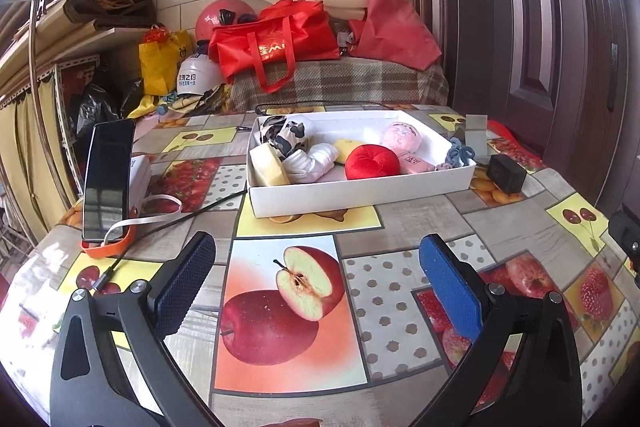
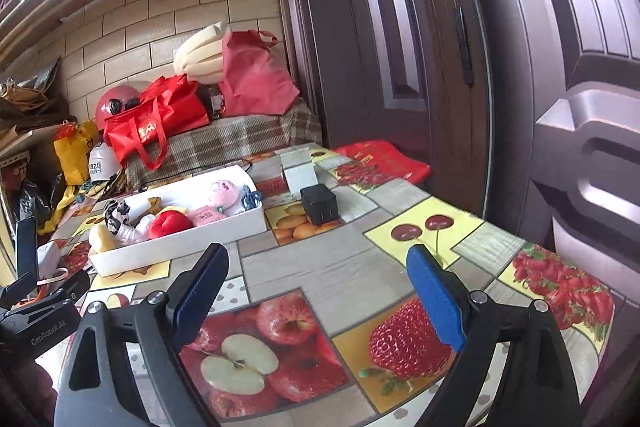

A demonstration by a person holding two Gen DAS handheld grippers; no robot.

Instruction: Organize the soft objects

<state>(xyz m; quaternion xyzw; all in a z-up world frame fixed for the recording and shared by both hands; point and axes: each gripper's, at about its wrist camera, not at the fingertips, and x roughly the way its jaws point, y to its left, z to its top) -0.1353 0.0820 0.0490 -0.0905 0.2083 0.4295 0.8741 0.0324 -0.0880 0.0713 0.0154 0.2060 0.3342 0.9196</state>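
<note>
A white tray (image 1: 360,189) stands on the fruit-print table and holds soft objects: a red plush cushion (image 1: 372,161), a pink plush doll (image 1: 402,137), a yellow sponge (image 1: 269,165), a white sock (image 1: 316,161), a black-and-white patterned cloth (image 1: 282,135) and a blue-grey scrunchie (image 1: 460,155) over its right rim. The tray also shows in the right wrist view (image 2: 180,243). My left gripper (image 1: 318,283) is open and empty, above the table in front of the tray. My right gripper (image 2: 318,295) is open and empty, to the right of the tray.
A phone (image 1: 108,179) leans in an orange stand at the left with cables. A black charger block (image 1: 506,173) and a white box (image 2: 298,175) sit right of the tray. Red bags (image 1: 276,43) lie on a bench behind. A wooden door (image 2: 440,47) is at the right.
</note>
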